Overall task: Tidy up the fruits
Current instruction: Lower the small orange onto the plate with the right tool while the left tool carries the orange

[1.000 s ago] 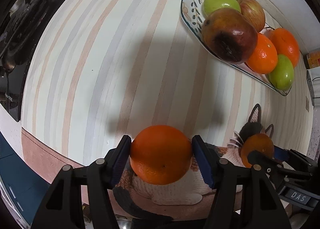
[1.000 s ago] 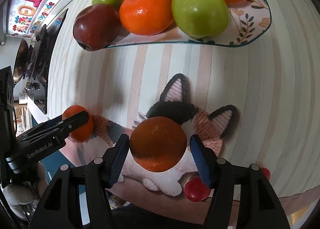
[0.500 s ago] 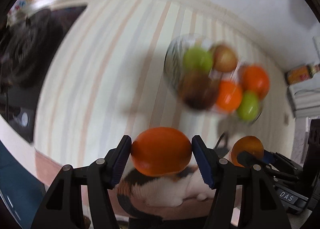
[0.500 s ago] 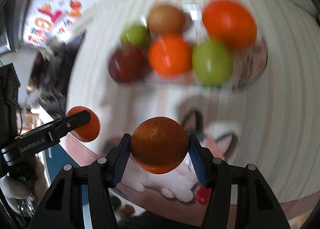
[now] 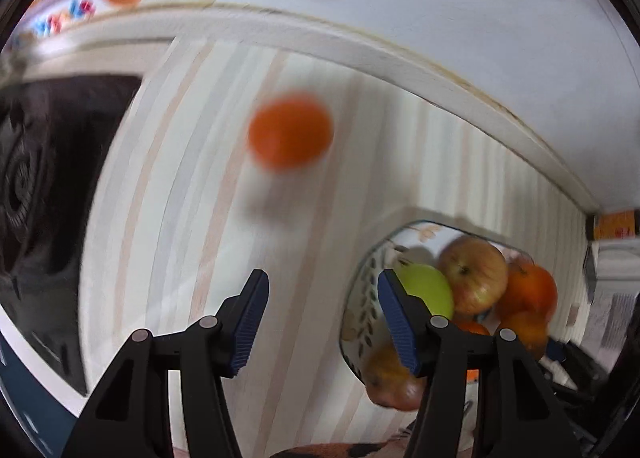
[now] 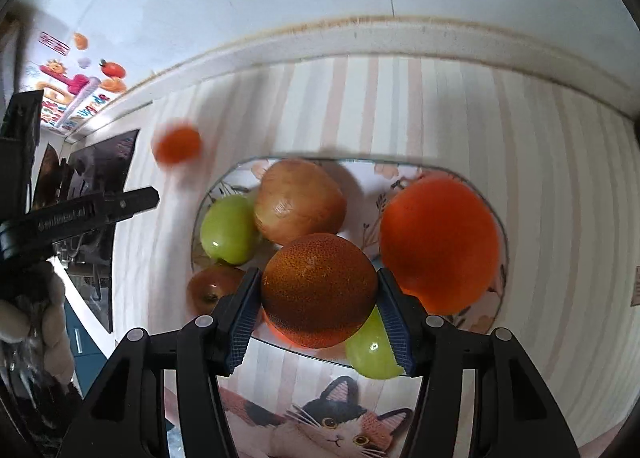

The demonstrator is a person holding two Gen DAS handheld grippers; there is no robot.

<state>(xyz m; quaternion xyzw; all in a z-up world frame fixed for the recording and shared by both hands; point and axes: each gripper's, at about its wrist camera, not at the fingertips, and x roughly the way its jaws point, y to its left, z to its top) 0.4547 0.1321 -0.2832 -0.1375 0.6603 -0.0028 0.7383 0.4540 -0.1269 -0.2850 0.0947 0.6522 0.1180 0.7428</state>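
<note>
Striped surface [image 6: 460,105] carries the fruit plate [image 6: 400,171]. Right gripper [image 6: 316,300] pinches a dark orange [image 6: 318,290] above the plate; lower it into a gap before letting go. Left gripper [image 5: 322,312], spread and holding nothing, sits beside the plate; a blurred orange [image 5: 290,131] lies beyond.

The right gripper [image 6: 318,300] clamps a speckled orange [image 6: 319,290] between its fingers [image 6: 244,310] above a plate [image 6: 400,171] of apples and oranges on the striped worktop [image 6: 540,177]. A blurred small orange [image 6: 178,145] shows left of the plate, beyond the left gripper's finger [image 6: 120,203].
</note>
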